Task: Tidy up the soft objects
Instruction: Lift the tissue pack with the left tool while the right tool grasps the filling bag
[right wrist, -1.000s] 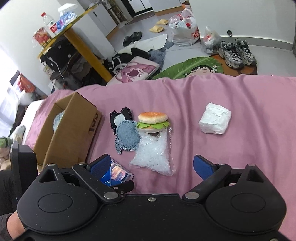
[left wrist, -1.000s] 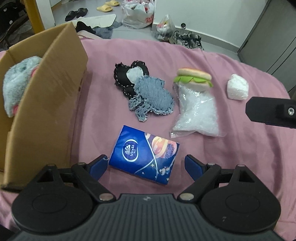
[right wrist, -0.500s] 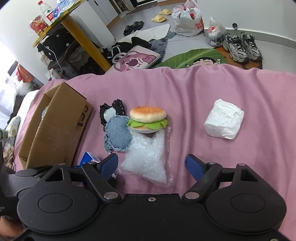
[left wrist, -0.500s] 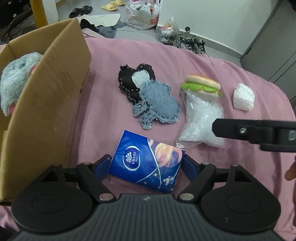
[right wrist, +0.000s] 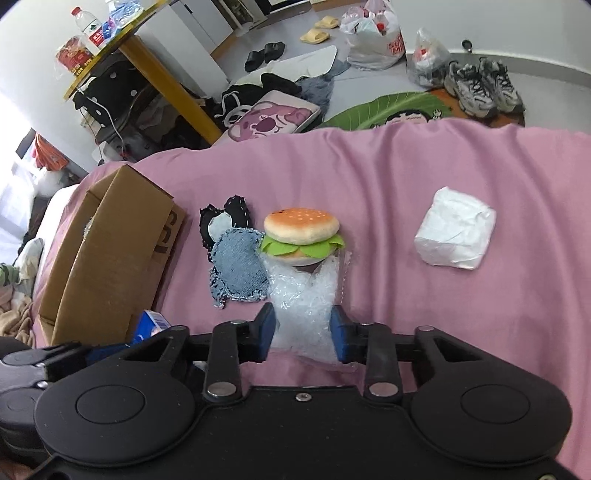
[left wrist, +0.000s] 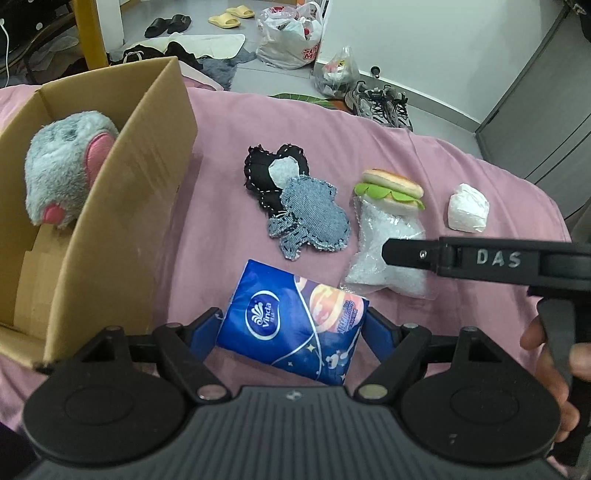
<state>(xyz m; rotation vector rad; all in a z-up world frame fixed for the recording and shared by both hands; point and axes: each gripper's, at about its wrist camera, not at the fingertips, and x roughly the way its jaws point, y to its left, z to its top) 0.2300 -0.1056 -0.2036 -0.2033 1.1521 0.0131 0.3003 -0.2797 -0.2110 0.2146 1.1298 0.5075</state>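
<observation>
My left gripper (left wrist: 293,326) is shut on a blue tissue pack (left wrist: 291,317) near the front of the pink bedspread (left wrist: 221,206). My right gripper (right wrist: 303,328) is shut on a clear plastic bag of white filling (right wrist: 303,295); its finger crosses the left wrist view (left wrist: 461,258). A plush burger (right wrist: 301,232) rests on the bag's far end. A denim-and-black fabric toy (left wrist: 295,206) lies left of it. A white wrapped packet (right wrist: 456,232) lies at the right. An open cardboard box (left wrist: 110,206) at the left holds a grey plush (left wrist: 62,170).
The bed's far edge drops to a floor with shoes (right wrist: 480,85), plastic bags (right wrist: 373,40), slippers (right wrist: 317,29) and clothes. A yellow-legged table (right wrist: 147,62) with bottles stands at the far left. A grey cabinet (left wrist: 546,110) stands at the right.
Both grippers moved forward and closed: the left on the tissue pack, the right on the clear bag. The right gripper's finger moved further across the left wrist view.
</observation>
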